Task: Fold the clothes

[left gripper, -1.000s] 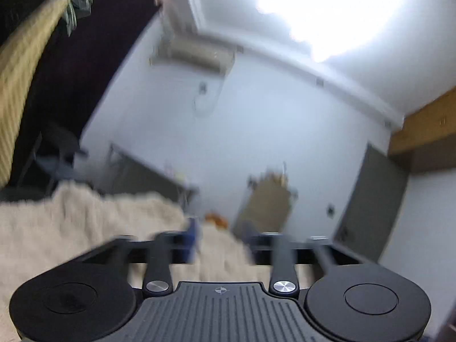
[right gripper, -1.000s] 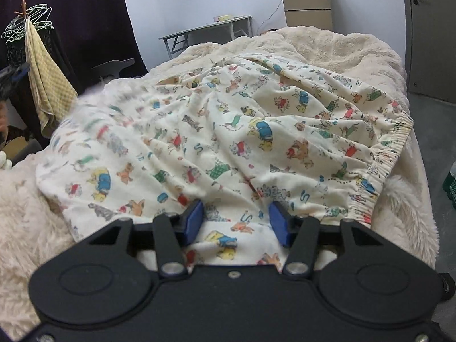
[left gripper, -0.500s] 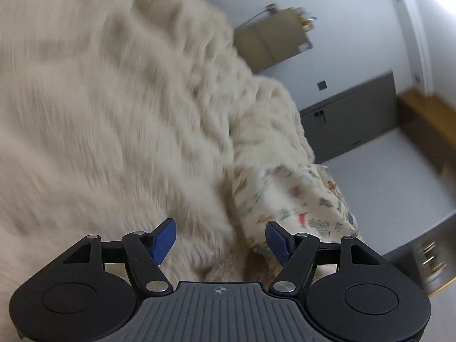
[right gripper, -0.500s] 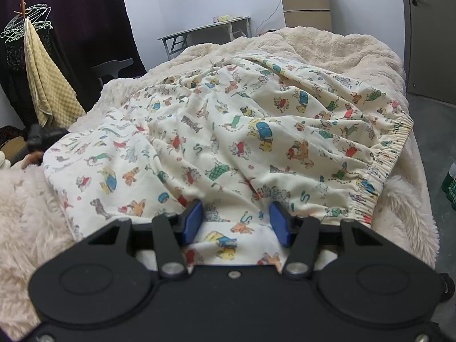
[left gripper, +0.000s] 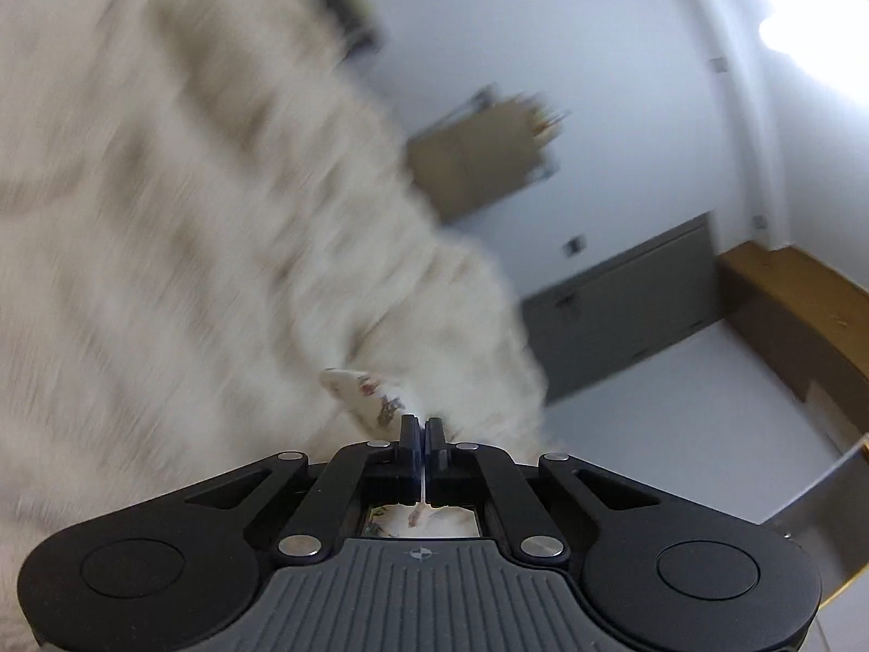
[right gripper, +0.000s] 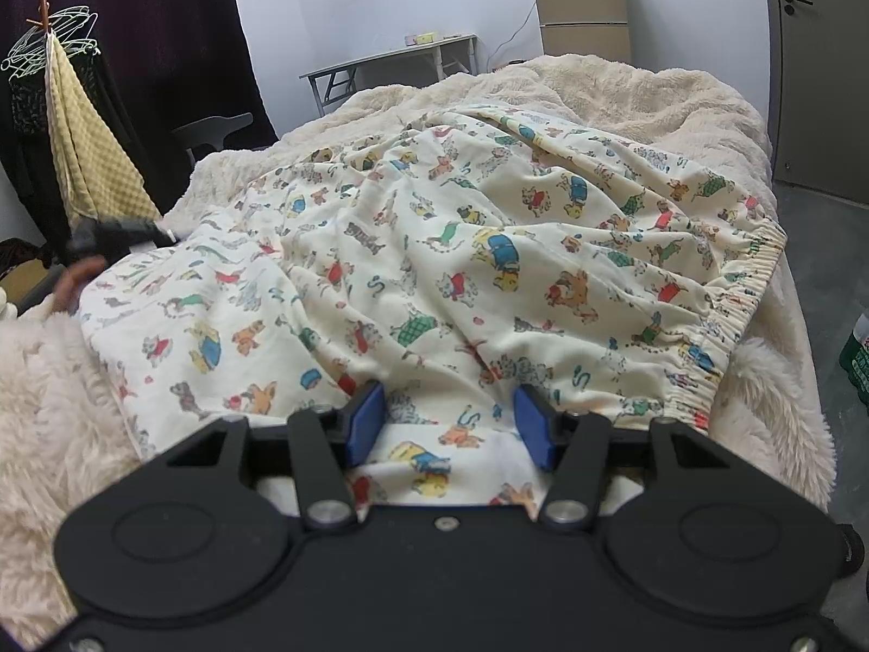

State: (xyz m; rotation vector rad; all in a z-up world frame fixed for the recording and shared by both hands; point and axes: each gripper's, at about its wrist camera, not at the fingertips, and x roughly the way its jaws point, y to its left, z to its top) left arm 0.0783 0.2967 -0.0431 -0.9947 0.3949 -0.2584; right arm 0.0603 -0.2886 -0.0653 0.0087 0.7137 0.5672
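Note:
A cream garment with a cartoon animal print (right gripper: 445, 250) lies spread and wrinkled over a fluffy cream blanket (right gripper: 652, 103), its elastic waistband (right gripper: 744, 282) at the right. My right gripper (right gripper: 451, 424) is open, its blue pads straddling the garment's near edge. My left gripper (left gripper: 422, 429) is shut on a corner of the same garment (left gripper: 369, 391); a strip of cloth shows between its jaws. The left gripper also shows in the right wrist view (right gripper: 117, 231) at the garment's far left edge. The left wrist view is blurred.
A coat rack with a yellow towel (right gripper: 87, 152) and hangers stands at the left. A grey folding table (right gripper: 391, 62), a beige fridge (right gripper: 584, 5) and a grey door (right gripper: 820, 70) line the far walls. A chair (right gripper: 214, 130) stands beside the bed.
My left gripper has swung down to the garment's left edge and shut on a corner of it. The garment's left side has settled flatter. My right gripper has stayed open in place.

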